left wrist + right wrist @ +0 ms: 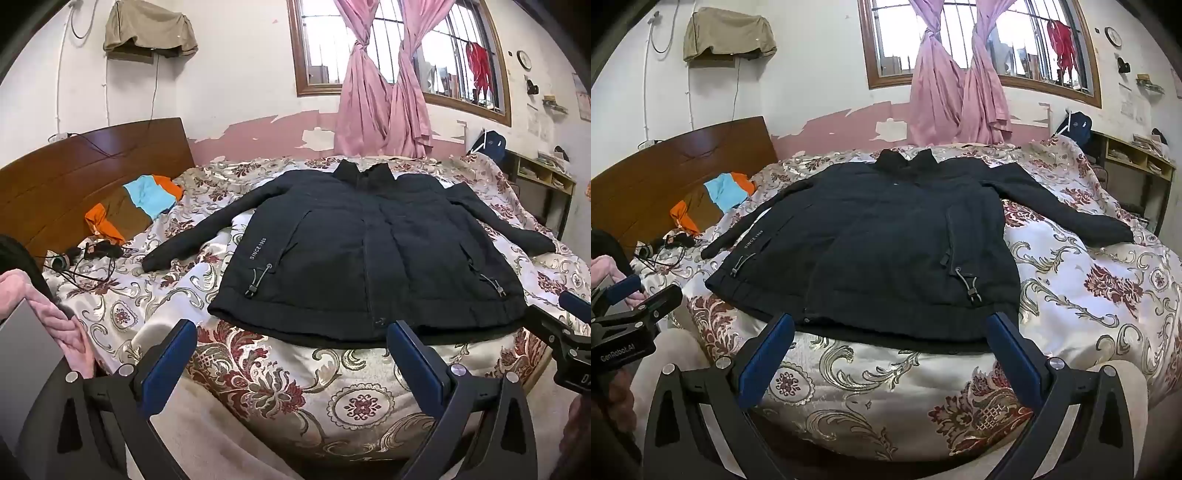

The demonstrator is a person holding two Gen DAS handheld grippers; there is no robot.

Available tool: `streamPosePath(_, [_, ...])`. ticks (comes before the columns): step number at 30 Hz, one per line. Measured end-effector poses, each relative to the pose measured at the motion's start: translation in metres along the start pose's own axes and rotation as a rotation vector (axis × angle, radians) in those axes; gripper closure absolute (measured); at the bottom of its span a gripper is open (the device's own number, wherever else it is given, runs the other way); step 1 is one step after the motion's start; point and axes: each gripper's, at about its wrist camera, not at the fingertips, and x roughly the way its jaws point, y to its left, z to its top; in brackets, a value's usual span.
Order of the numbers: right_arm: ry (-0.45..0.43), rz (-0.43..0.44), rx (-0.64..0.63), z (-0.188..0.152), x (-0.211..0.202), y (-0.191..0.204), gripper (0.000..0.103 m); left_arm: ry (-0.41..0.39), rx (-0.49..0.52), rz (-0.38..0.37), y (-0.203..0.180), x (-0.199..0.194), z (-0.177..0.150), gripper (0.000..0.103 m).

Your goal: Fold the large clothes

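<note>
at the foot of the bed, both grippers hang over the near edge, tilted down toward the jacket. left gripper (291,334): jaws spread as wide as they go, nothing between the blue pads, nothing touched; only bedspread (280,380) shows in the gap, and the tips sit just short of the jacket hem. right gripper (890,328): same, jaws fully spread, empty, its tips right at the hem line but i can't tell if they touch cloth. each gripper shows at the side edge of the other's view, so they sit side by side, near each other.

jacket (369,243) is dark, lies flat on the bedspread, front up, zipped or closed down the middle, collar at the far end toward the window, hem nearest the grippers. left sleeve (192,236) runs out toward the headboard side, right sleeve (1067,210) runs out toward the shelf side. both sleeves are spread clear of the body.

progress: looks like the very start. jacket is laid out and smoothed, no fold made yet, no sleeve tucked in. still to do, by my read: fold each sleeve across the body, then fold body over, hem to collar or in thirds.

further out: orange and blue cloth (147,199) by the headboard (74,177), cables (85,258) beside it, pink curtains (384,96) at the window, well apart from the jacket.
</note>
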Motion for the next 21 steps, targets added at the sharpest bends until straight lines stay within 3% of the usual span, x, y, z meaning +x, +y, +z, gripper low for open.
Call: streamPosePath(21, [0.005, 0.002, 0.002, -0.0007, 0.0008, -0.0003, 0.001, 0.001, 0.002, 0.002, 0.0011, -0.0011, 0.003, 0.0])
